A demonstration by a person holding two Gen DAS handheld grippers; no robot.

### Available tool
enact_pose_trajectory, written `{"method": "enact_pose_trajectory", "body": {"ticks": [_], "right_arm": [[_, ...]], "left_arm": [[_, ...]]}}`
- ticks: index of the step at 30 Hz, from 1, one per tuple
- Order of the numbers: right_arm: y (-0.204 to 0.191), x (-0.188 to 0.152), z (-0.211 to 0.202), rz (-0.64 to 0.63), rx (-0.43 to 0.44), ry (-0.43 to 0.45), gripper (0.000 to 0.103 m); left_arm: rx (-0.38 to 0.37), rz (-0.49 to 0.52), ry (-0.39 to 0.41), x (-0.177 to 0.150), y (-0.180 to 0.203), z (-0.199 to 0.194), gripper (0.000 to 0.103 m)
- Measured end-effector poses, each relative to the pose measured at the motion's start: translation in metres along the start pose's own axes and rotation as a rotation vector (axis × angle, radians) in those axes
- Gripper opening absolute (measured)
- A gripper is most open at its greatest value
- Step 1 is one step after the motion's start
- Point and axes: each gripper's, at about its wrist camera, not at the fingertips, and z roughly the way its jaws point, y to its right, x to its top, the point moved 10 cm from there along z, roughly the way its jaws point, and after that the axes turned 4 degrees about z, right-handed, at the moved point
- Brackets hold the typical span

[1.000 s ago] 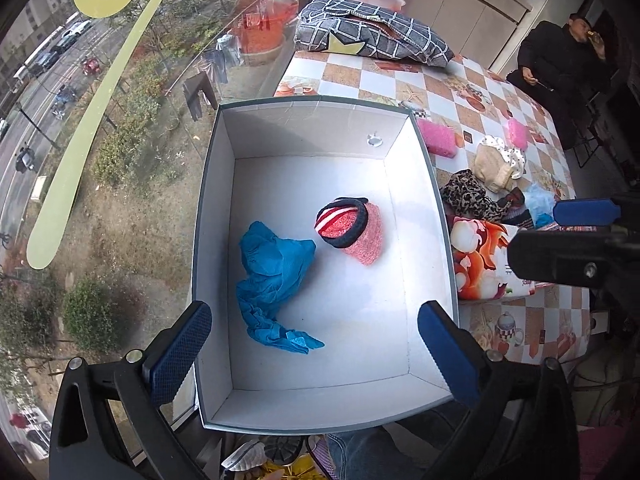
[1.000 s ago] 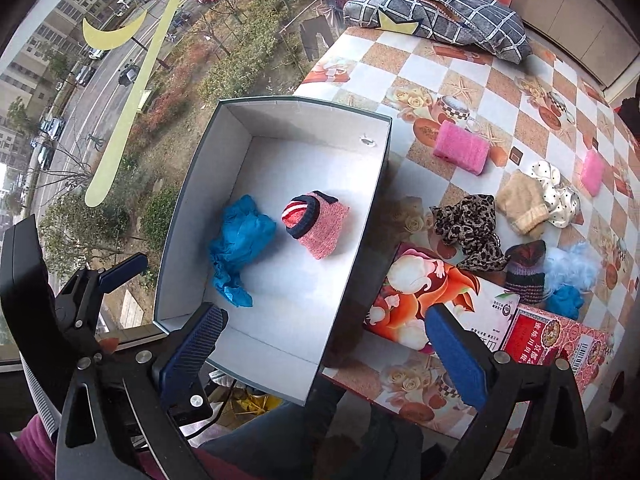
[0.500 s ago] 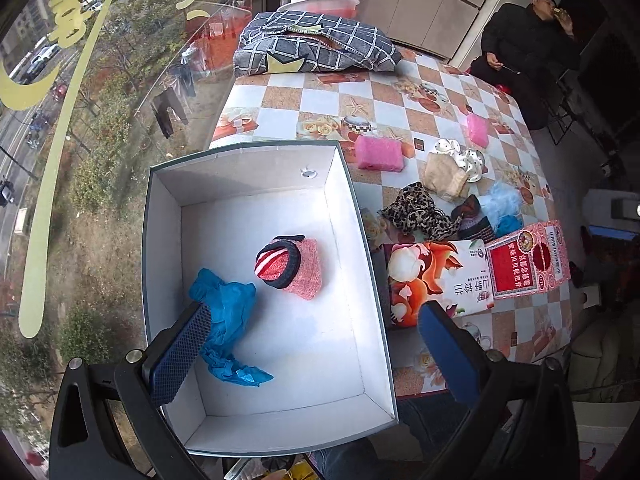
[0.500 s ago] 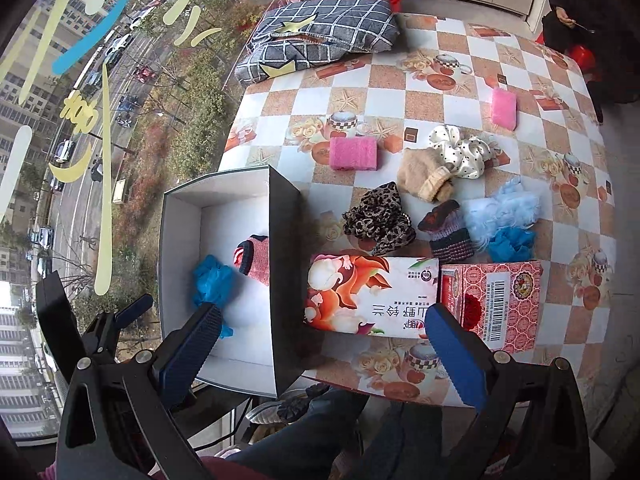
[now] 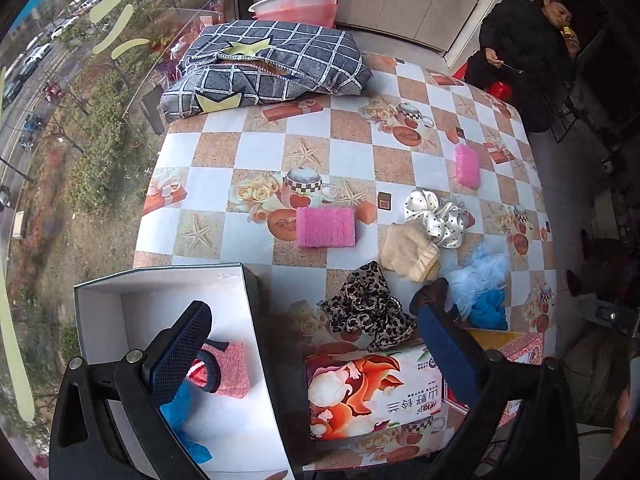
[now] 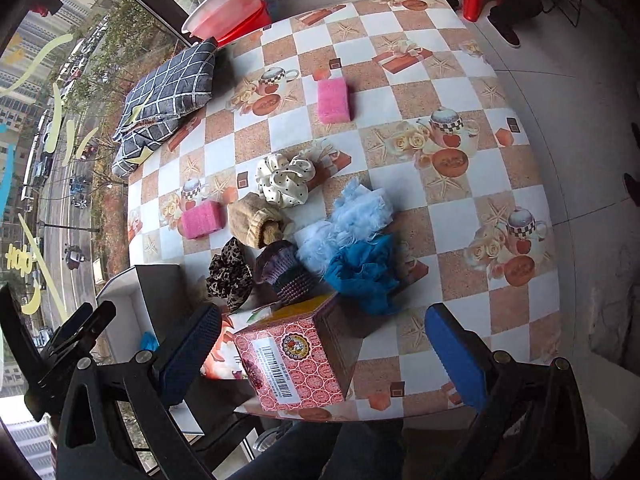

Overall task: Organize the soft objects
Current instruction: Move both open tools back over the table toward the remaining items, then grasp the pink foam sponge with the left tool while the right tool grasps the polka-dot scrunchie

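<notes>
Since a second ago both views have swung away from the white open-topped cardboard box (image 5: 168, 292) toward the soft things spread on the checkered table (image 5: 340, 160); the box now sits at the lower left of the left wrist view. The left tool (image 5: 316, 356) hangs with its blue pads spread wide and nothing between them, one pad over the box, the other over the flower-printed tissue pack (image 5: 376, 392). Inside the box lie a pink knitted piece with a red-and-black striped cuff (image 5: 224, 368) and a crumpled blue cloth (image 5: 184, 432), partly hidden by the pad. The right tool (image 6: 320, 356) is also spread wide and empty, above a red patterned carton with a barcode (image 6: 296, 360). Just beyond the carton lie a dark purple knitted piece (image 6: 284, 272), a blue gauzy cloth (image 6: 364, 276) touching a pale blue fluffy piece (image 6: 352, 216), a leopard-print scrunchie (image 6: 230, 274), a beige knitted piece (image 6: 256, 222) and a white polka-dot satin scrunchie (image 6: 286, 180). Two pink sponges (image 6: 200, 220) (image 6: 334, 100) lie well apart, and a grey checked cushion (image 6: 164, 92) rests at the far edge by the window.
</notes>
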Motion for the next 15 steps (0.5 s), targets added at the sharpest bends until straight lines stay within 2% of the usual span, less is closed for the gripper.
{"method": "enact_pose_trajectory", "body": {"ticks": [9,15], "right_arm": [[0.031,0.02,0.077,-0.024,-0.022,-0.151,0.102],[0.022,0.046,0.108,-0.059,-0.014,-0.182,0.102]], "left_arm": [[0.108,-0.043,-0.159,0.034,0.002,0.098,0.103],[0.143,-0.093,-0.208,0.04,-0.007,0.139,0.103]]}}
